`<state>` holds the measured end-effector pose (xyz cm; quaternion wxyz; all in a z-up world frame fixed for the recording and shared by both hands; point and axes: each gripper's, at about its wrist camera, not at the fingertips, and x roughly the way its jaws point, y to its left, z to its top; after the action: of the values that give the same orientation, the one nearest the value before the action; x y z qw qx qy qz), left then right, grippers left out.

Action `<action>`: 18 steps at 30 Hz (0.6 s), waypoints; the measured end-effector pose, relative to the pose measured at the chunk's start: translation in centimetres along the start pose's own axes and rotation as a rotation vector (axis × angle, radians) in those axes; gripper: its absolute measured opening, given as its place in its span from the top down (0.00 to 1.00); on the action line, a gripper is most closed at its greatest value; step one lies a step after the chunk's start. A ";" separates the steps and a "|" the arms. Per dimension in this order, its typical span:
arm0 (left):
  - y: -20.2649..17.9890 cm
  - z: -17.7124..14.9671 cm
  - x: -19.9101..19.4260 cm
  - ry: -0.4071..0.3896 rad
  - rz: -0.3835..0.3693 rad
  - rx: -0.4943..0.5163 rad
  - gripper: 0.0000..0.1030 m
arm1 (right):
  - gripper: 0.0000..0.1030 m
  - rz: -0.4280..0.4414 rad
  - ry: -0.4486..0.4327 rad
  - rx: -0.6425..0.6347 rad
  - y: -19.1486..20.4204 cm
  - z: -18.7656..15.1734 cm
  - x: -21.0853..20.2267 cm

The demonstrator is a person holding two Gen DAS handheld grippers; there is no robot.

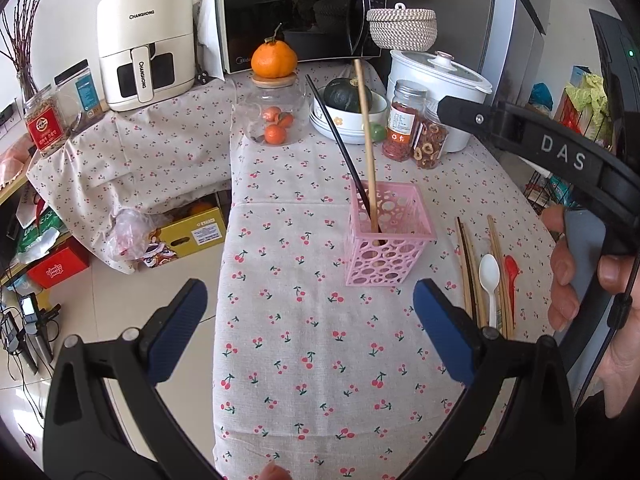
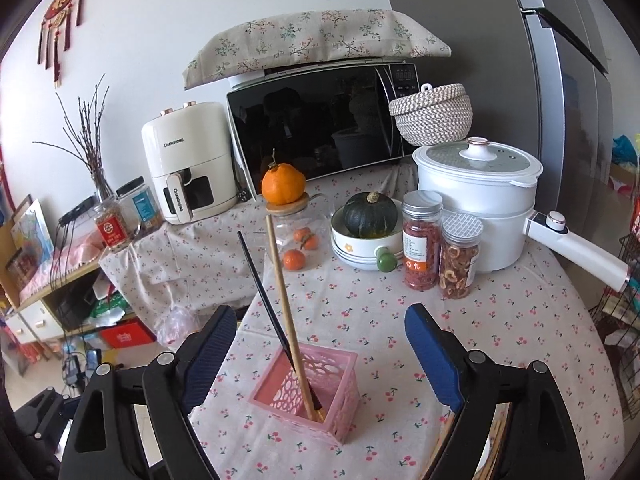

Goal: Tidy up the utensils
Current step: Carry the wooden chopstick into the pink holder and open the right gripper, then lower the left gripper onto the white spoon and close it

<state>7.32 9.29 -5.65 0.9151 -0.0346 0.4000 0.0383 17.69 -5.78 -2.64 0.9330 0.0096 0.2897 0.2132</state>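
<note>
A microwave (image 2: 320,120) is standing at the back of the cherry-print surface (image 2: 500,320), beside a cream air fryer (image 2: 190,164). An orange (image 2: 282,184) is sitting atop a glass jar (image 2: 298,240).

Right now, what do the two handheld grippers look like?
Both the left gripper and right gripper have black plastic frames with silver pivot bolts and ribbed dark-blue finger pads. The right one's body carries raised lettering "DAS".

Bright, even daylight fills both views, and shadows on the surface (image 1: 320,360) are soft. The microwave (image 2: 316,120) door shows dark reflections. Fisheye bending curves the edges; corners go black. Focus is sharp throughout.
</note>
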 end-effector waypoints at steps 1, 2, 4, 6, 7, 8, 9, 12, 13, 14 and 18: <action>0.0 0.0 0.0 -0.001 0.000 0.000 0.01 | 0.11 -0.007 0.003 -0.001 -0.2 0.1 -0.1; 0.0 0.0 0.0 -0.001 0.000 0.001 0.01 | 0.10 -0.013 0.006 0.001 -0.4 0.1 -0.2; -0.1 0.1 0.0 -0.002 0.000 0.003 0.01 | 0.04 -0.028 0.010 0.011 -0.8 0.1 -0.4; -0.2 0.1 0.0 -0.002 0.000 0.005 0.01 | 0.02 -0.037 0.016 0.022 -1.3 0.0 -0.7; -0.3 0.1 0.1 -0.001 0.000 0.006 0.01 | 0.02 -0.039 0.022 0.024 -1.6 0.0 -0.8; -0.4 0.1 0.1 -0.002 -0.001 0.006 0.01 | 0.02 -0.041 0.029 0.025 -1.8 0.0 -0.9; -0.6 0.1 0.1 -0.002 -0.001 0.007 0.01 | 0.02 -0.044 0.034 0.025 -2.0 0.0 -1.0; -0.9 0.2 0.1 -0.004 -0.005 0.010 0.01 | 0.01 -0.059 0.046 0.025 -2.7 -0.1 -1.5; -1.0 0.2 0.1 -0.005 -0.006 0.011 0.01 | 0.01 -0.065 0.050 0.025 -3.0 -0.1 -1.7; -1.1 0.2 0.1 -0.008 -0.006 0.011 0.01 | 0.01 -0.070 0.053 0.025 -3.2 -0.2 -1.9; -1.7 0.3 -0.1 -0.024 -0.003 0.016 0.01 | 0.01 -0.090 0.070 0.033 -4.5 -0.6 -2.8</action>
<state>7.61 7.63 -5.32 0.9202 -0.0274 0.3891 0.0342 16.99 -11.06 -2.26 0.9307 0.0044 0.3256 0.1665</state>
